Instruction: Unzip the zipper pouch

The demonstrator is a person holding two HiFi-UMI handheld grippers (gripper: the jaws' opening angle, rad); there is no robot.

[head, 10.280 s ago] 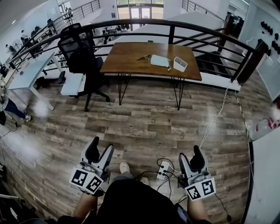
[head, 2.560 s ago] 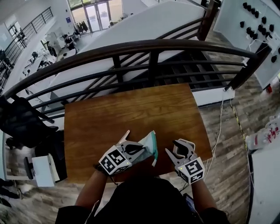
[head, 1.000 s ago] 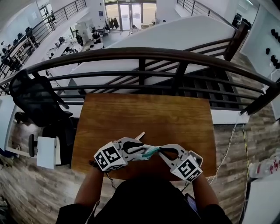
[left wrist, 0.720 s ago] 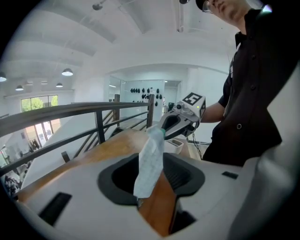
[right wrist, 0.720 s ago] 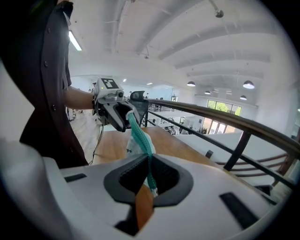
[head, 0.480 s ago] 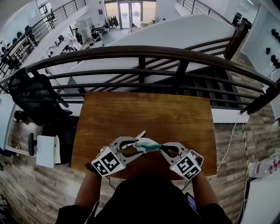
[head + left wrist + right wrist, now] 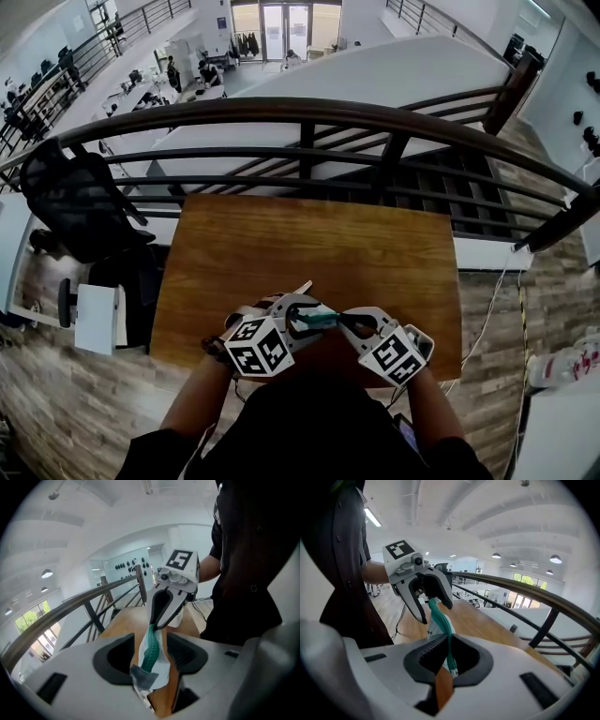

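The zipper pouch (image 7: 321,319), white with a teal zipper, hangs over the near edge of the wooden table (image 7: 309,234), stretched between both grippers. My right gripper (image 7: 345,321) is shut on one end of it; in the right gripper view the teal zipper (image 7: 440,620) runs into the closed pads of the right gripper (image 7: 447,656). My left gripper (image 7: 302,314) straddles the other end. Its jaws have just been opening, and in the left gripper view the pouch (image 7: 152,644) lies loose between the spread pads of the left gripper (image 7: 151,657), with gaps on both sides.
A dark metal railing (image 7: 300,117) runs behind the table, with a stairwell beyond it. A black office chair (image 7: 75,202) and a white cabinet (image 7: 94,319) stand to the left. The person's dark torso is close behind both grippers.
The left gripper's jaws have spread off the pouch, and that gripper has rolled and shifted right, toward the body. The right gripper has stayed put, still gripping the pouch.
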